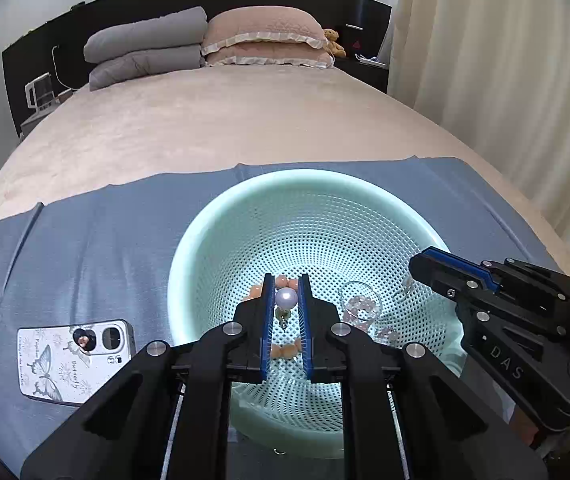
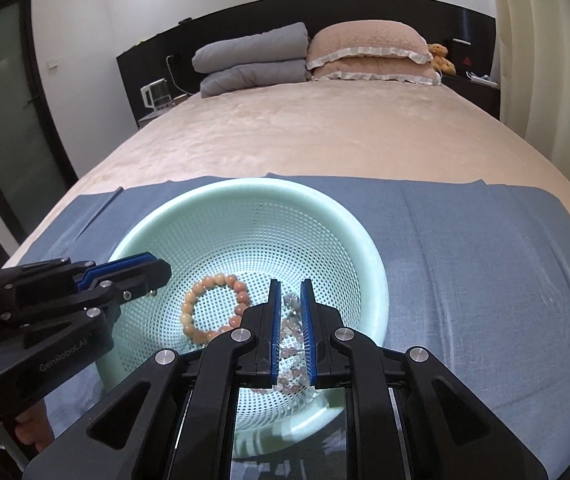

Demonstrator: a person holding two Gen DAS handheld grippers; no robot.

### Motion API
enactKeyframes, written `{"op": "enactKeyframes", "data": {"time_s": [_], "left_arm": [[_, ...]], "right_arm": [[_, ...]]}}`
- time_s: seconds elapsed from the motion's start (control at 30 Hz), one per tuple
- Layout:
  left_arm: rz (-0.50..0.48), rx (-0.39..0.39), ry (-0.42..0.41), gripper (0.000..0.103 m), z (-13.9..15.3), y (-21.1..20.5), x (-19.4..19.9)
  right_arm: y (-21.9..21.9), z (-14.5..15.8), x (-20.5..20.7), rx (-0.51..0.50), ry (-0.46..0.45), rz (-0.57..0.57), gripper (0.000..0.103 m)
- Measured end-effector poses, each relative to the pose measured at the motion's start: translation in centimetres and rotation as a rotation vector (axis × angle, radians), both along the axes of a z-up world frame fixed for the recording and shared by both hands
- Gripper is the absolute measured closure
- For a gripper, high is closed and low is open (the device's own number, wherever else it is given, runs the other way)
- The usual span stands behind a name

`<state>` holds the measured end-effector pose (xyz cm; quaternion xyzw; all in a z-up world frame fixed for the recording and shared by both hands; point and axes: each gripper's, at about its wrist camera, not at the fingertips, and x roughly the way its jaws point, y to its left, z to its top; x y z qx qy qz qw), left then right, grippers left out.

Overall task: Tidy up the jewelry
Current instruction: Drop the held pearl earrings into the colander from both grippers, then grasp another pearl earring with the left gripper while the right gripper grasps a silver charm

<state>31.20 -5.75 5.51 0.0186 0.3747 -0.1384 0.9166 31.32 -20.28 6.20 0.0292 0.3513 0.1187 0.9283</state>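
A mint perforated basket point(image 1: 213, 216) point(image 2: 369, 248) stands on a blue cloth point(image 1: 85, 248). My left gripper point(image 1: 286, 280) hovers over its inside, shut on a pearl earring point(image 1: 286, 299) whose small metal part hangs below the pearl. An orange bead bracelet point(image 2: 213, 280) lies on the basket floor. A clear pinkish bead bracelet point(image 2: 291, 328) point(image 1: 361, 306) lies beside it. My right gripper point(image 2: 288, 286) stands just above the clear bracelet with a narrow gap between its pads and nothing pressed between them. In the left wrist view the right gripper point(image 1: 419, 266) reaches in over the basket's right rim.
A phone point(image 1: 73, 360) in a butterfly case lies on the cloth left of the basket. The cloth covers the near end of a beige bed point(image 1: 245, 120), with grey and pink pillows point(image 1: 261, 40) at the headboard. A curtain point(image 1: 485, 60) hangs at the right.
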Motion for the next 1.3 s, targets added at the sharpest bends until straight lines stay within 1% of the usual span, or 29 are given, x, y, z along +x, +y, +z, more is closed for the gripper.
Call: {"op": "enactKeyframes", "data": {"time_s": [0.03,0.1,0.13,0.17,0.2,0.27,0.37,0.4,0.47,0.5,0.6,0.73,0.8,0.97,1.1,1.2,1.3], "left_arm": [[-0.001,0.011,-0.008,0.089,0.2,0.0,-0.1],[0.004,0.007,-0.013,0.071,0.6,0.4,-0.3],[0.009,-0.007,-0.023,0.053,0.9,0.7,-0.3],[0.017,-0.021,-0.037,0.045,1.2,1.0,-0.5],[0.023,-0.028,-0.043,0.045,1.5,1.3,-0.7],[0.018,-0.039,-0.029,0.045,1.9,1.8,-0.8],[0.028,-0.004,-0.059,0.045,2.4,2.3,-1.6],[0.022,-0.003,-0.057,0.045,2.5,2.6,-1.9],[0.012,-0.017,-0.049,0.045,2.5,3.2,-2.6],[0.010,-0.016,-0.050,0.045,2.4,3.5,-3.0],[-0.004,0.016,-0.071,0.045,2.1,4.2,-4.4],[-0.068,0.035,-0.084,0.045,1.1,4.9,-6.4],[-0.106,0.051,-0.089,0.045,0.5,5.1,-7.5],[-0.219,0.071,-0.089,0.045,-1.3,5.0,-10.4],[-0.350,0.096,-0.099,0.042,-2.8,4.3,-13.0],[-0.424,0.081,-0.084,0.042,-3.9,4.2,-13.8],[-0.459,0.081,-0.064,0.043,-5.0,4.2,-13.8]], "right_arm": [[-0.1,0.0,0.0,0.012,0.003,0.007,0.091],[-0.2,0.1,-0.1,0.017,0.003,0.005,0.091],[-0.3,0.3,-0.1,0.021,0.000,0.007,0.091],[-0.4,0.3,-0.2,0.027,-0.001,0.009,0.091],[-0.5,0.5,-0.2,0.029,-0.002,0.006,0.091],[-0.6,0.7,-0.6,0.032,-0.010,0.003,0.091],[-0.8,1.2,-1.3,0.037,-0.025,0.004,0.090],[-0.9,1.3,-1.6,0.041,-0.030,0.018,0.090],[-0.9,1.7,-2.5,0.028,-0.055,0.054,0.089],[-0.8,1.8,-3.1,0.019,-0.070,0.075,0.087],[-0.3,2.1,-5.1,-0.020,-0.115,0.154,0.082],[0.5,1.7,-8.3,-0.068,-0.158,0.289,0.079],[0.8,1.4,-9.8,-0.076,-0.168,0.343,0.078],[1.6,0.1,-12.6,-0.056,-0.140,0.499,0.075],[2.8,-1.6,-13.9,-0.059,-0.080,0.641,0.075],[3.2,-2.9,-14.0,-0.053,-0.024,0.713,0.075],[3.7,-3.6,-14.0,-0.057,0.013,0.760,0.075]]}}
